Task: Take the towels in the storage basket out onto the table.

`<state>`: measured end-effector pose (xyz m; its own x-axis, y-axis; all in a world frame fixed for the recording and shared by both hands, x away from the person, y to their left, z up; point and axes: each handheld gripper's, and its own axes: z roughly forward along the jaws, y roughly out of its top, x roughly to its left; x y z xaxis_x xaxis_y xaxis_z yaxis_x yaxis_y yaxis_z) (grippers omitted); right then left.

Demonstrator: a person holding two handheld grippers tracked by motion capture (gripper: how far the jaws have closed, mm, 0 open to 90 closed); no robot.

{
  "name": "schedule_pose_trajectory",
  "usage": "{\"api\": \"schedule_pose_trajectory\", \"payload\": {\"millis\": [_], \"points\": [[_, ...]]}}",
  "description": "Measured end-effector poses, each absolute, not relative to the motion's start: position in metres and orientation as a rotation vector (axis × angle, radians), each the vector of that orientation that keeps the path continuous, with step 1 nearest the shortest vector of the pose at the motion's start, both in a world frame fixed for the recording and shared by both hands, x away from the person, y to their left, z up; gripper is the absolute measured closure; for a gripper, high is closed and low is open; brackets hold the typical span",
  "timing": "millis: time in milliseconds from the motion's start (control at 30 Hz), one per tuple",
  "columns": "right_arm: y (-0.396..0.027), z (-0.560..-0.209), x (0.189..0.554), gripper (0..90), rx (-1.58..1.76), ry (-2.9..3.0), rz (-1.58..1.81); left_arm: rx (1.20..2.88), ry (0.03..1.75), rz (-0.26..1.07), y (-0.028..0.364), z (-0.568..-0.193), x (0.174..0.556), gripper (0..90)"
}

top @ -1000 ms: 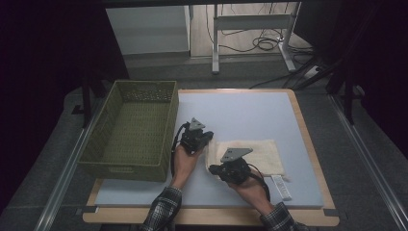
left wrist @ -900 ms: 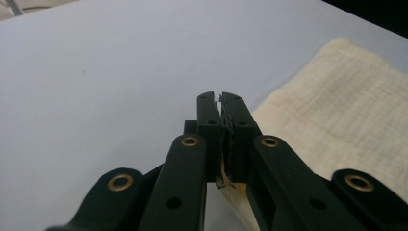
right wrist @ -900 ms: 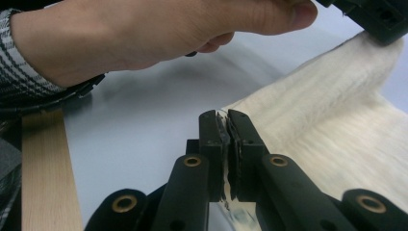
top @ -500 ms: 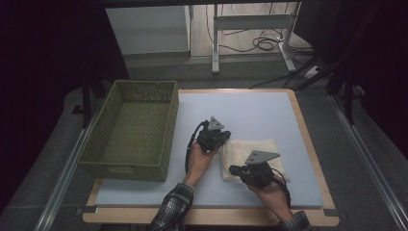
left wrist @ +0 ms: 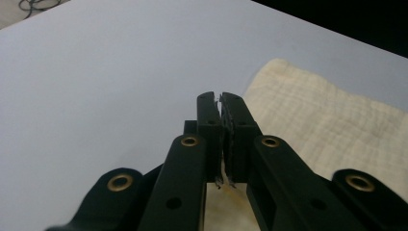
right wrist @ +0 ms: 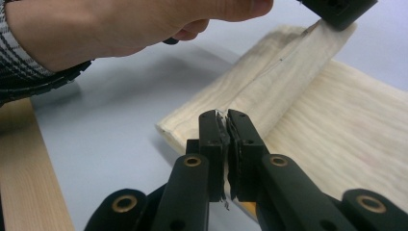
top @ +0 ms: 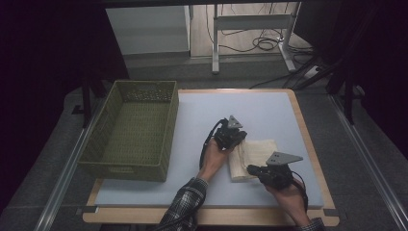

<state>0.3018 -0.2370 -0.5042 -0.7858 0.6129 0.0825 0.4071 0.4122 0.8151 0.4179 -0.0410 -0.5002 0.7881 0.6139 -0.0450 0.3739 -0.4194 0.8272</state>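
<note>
A cream cloth (top: 257, 153) lies folded on the pale blue table top (top: 240, 108), right of centre. My left gripper (top: 239, 143) is at its far left corner and my right gripper (top: 252, 169) at its near left corner. In the left gripper view the jaws of the left gripper (left wrist: 221, 98) are shut, with cream fabric (left wrist: 327, 125) pinched under them. In the right gripper view the right gripper (right wrist: 226, 115) is shut on the near end of a raised fold of the cloth (right wrist: 288, 77). The left gripper (right wrist: 339, 9) holds the fold's far end up.
A green woven basket (top: 126, 169) stands along the table's left side, with nothing visible inside. The person's left hand (right wrist: 120, 29) is close on the left in the right gripper view. A wooden border (top: 308, 144) frames the top. Desk legs and cables are on the floor beyond.
Both hands have moved to the right with the cloth's left edge pinched. That edge now lies folded over toward the right, so the cloth looks narrower.
</note>
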Motion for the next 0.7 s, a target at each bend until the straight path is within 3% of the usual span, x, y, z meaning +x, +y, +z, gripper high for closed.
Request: {"api": "schedule_pose_trajectory", "payload": {"millis": [700], "points": [[-0.290,-0.496,0.299,85.2,1.009,2.328,1.295,2.094,0.653,0.329,-0.100,-0.488,0.430,87.2]]}}
